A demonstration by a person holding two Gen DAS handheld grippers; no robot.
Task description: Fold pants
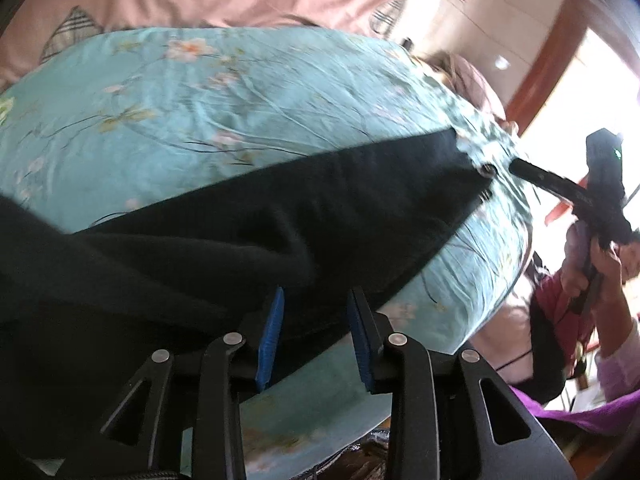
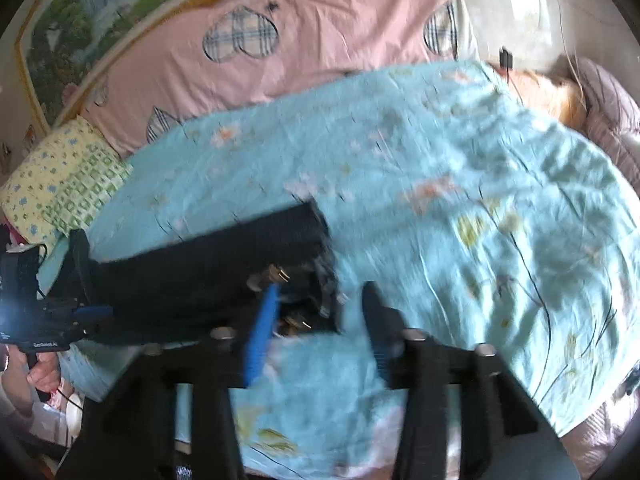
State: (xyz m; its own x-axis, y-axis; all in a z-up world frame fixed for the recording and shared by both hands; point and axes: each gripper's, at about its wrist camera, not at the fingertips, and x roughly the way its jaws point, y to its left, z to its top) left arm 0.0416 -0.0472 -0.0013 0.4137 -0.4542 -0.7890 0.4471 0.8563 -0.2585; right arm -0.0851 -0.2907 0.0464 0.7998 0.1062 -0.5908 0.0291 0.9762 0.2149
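Black pants (image 1: 248,220) lie stretched across a turquoise floral bedsheet (image 1: 192,92). Their waistband end with metal buttons (image 2: 280,272) shows in the right wrist view. My left gripper (image 1: 316,300) is open, its blue pads on either side of the pants' near edge, not closed on the cloth. My right gripper (image 2: 320,292) is open at the waistband end, its left pad over the buttons, its right finger over bare sheet. It also shows in the left wrist view (image 1: 520,168), and the left gripper shows in the right wrist view (image 2: 76,256) at the pants' other end.
A pink quilt with plaid hearts (image 2: 320,32) lies along the far side of the bed. A yellow-green patterned pillow (image 2: 64,176) sits at the left. A mauve padded cover (image 2: 612,120) lies at the right. The bed's near edge runs below both grippers.
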